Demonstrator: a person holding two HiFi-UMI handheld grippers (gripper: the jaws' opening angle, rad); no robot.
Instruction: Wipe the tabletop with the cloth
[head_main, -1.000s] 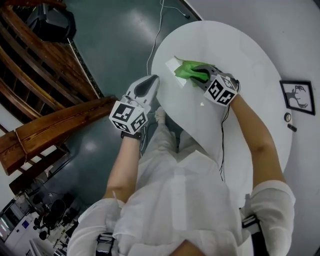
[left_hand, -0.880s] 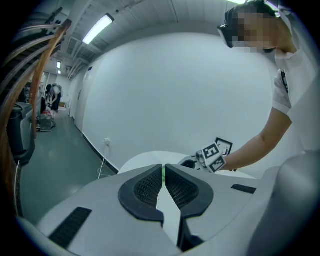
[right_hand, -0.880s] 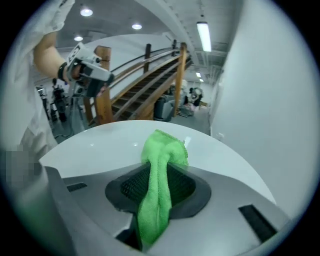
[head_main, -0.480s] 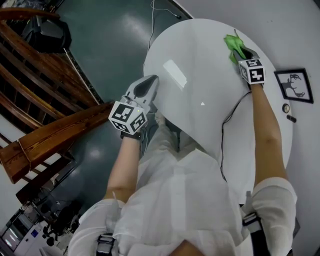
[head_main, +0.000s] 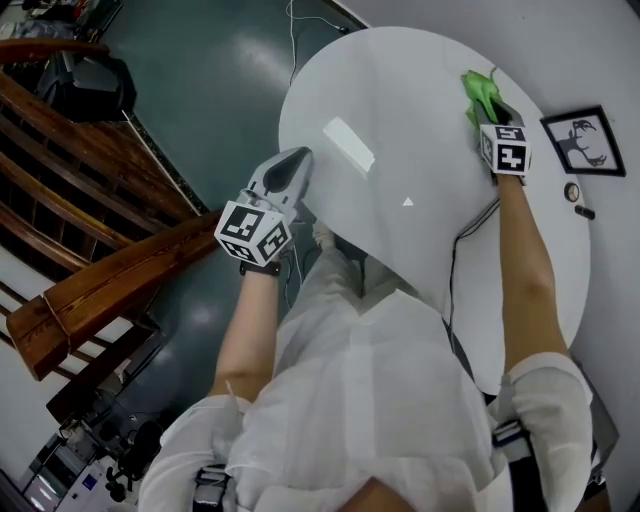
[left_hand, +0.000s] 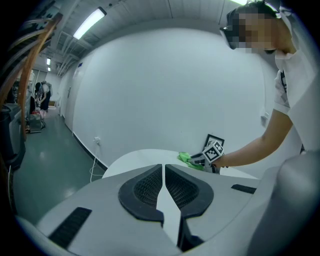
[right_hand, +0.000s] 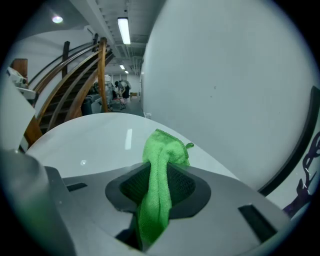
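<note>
Right gripper view: right gripper (right_hand: 158, 174) clamps the seemingly soft, light cloth (right_hand: 166, 149) mid-frame by its bunched middle; left gripper (left_hand: 163, 173) is closed, empty.

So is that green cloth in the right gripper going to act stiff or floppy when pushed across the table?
Probably floppy: the green cloth bunches and folds between the jaws of the right gripper. Likely light, since one narrow pinch holds it. Its fuzzy weave should drag, not skate, on the glossy table.
</note>
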